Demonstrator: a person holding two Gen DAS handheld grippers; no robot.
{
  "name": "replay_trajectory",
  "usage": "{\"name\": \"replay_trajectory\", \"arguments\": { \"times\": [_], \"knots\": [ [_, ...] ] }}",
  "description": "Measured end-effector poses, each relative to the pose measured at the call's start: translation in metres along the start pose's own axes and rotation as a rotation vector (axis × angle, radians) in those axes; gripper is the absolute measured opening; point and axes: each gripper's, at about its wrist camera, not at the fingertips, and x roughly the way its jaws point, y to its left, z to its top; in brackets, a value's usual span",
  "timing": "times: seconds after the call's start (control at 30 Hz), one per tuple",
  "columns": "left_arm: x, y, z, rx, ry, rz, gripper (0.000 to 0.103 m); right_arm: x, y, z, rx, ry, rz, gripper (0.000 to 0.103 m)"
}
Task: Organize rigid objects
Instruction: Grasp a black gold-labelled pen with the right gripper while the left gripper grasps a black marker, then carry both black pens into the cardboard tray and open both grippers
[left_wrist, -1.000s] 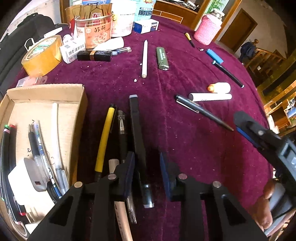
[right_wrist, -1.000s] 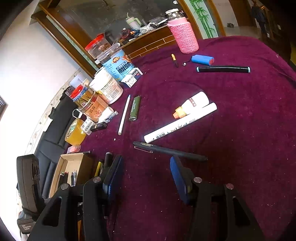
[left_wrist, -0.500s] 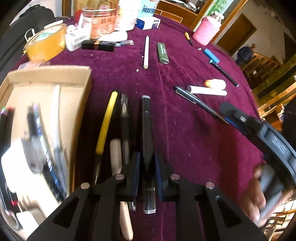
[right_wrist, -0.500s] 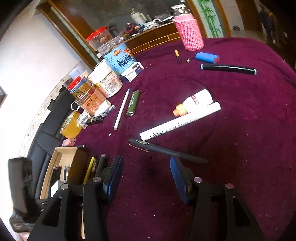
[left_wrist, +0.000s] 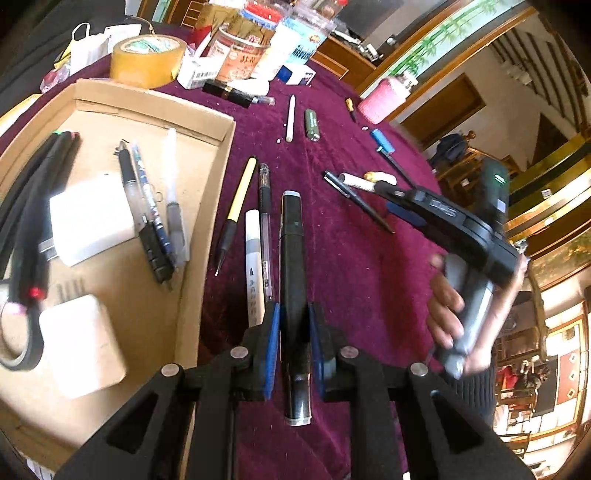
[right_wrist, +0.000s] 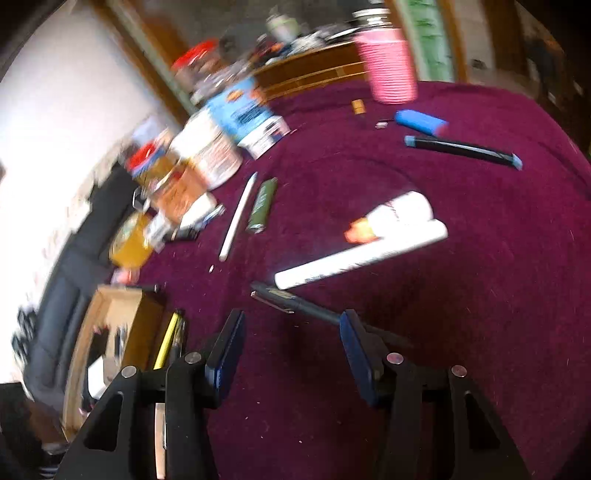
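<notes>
1. A lived-in home interior: a table draped in a maroon velvet cloth fills the room.
2. Household clutter crowds its far edge, including food jars, a tape roll and a pink-sleeved bottle.
3. Behind stand a wooden door, a stair banister and a wooden sideboard.

The left gripper, its blue-padded jaws closed on a thick black marker with grey end caps, is above a maroon velvet tablecloth, beside an open cardboard box holding pens, while the right gripper hangs at right.
</notes>
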Motion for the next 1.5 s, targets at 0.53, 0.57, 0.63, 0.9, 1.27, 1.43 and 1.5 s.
{"name": "replay_trajectory", "arguments": {
  "times": [0.53,0.57,0.63,0.9,1.27,1.43,1.5],
  "knots": [
    [-0.032,0.016,-0.011,-0.018,-0.034,-0.053,0.015,0.035,0.006,-0.014,-0.264,0.117,-0.046,0.036],
    [-0.033,0.016,-0.012,-0.017,-0.035,-0.052,0.015,0.033,0.011,-0.021,-0.288,0.118,-0.052,0.032],
    [-0.034,0.014,-0.014,-0.014,-0.037,-0.048,0.015,0.028,0.018,-0.032,-0.3,0.104,-0.069,0.021],
    [-0.029,0.003,-0.019,0.005,-0.031,-0.024,0.015,0.016,0.039,-0.066,-0.256,0.103,-0.083,0.01],
    [-0.052,0.01,-0.021,-0.013,-0.075,-0.007,0.015,0.002,0.064,-0.079,-0.26,0.07,0.105,0.01],
    [-0.091,0.047,-0.015,-0.089,-0.129,-0.008,0.015,-0.024,0.078,-0.075,-0.189,0.045,0.248,0.01],
    [-0.105,0.059,-0.013,-0.103,-0.164,0.025,0.015,-0.033,0.087,-0.074,-0.165,0.038,0.288,0.01]
  ]
}}
